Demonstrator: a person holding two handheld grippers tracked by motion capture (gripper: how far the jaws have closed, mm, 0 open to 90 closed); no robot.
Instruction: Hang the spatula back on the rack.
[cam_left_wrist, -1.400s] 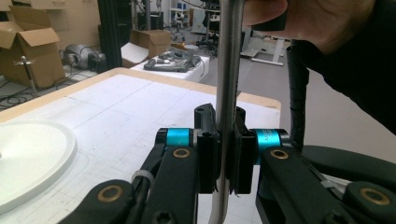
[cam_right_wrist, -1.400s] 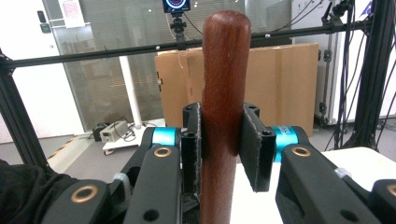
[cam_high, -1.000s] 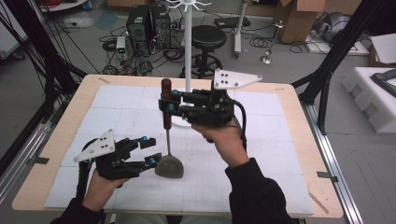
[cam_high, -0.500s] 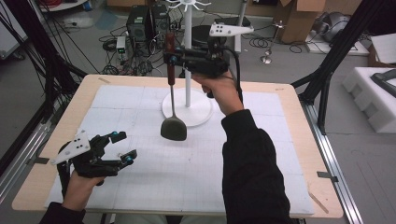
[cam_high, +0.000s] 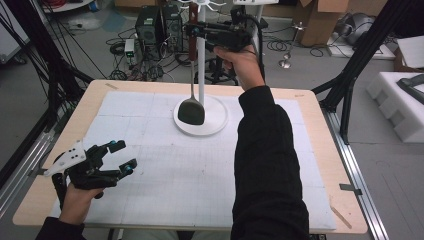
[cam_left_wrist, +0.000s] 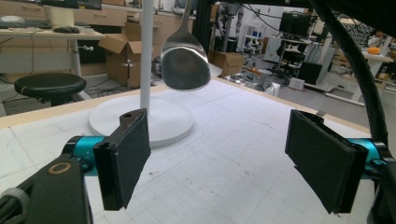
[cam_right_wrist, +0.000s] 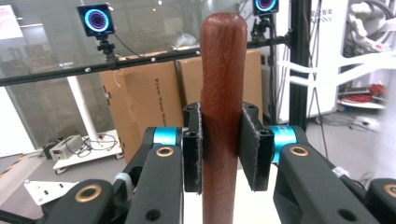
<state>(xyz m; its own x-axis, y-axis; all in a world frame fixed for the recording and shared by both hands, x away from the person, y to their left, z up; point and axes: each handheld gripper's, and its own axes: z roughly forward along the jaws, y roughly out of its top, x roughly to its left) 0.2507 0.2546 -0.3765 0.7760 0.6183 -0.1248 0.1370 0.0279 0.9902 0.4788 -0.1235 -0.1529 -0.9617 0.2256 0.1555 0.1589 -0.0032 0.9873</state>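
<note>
A white gridded mat covers the wooden surface (cam_high: 95, 100). In the high view, the right hand-held gripper (cam_high: 196, 31) holds a spatula (cam_high: 192, 107) hanging beside the white stand (cam_high: 201, 75). The left hand-held gripper (cam_high: 122, 156) rests low, jaws wide, having just opened.

In the left gripper view, nothing is between its pads (cam_left_wrist: 123, 156).

In the right gripper view, the pads (cam_right_wrist: 191, 147) clamp the wooden handle (cam_right_wrist: 223, 93).
</note>
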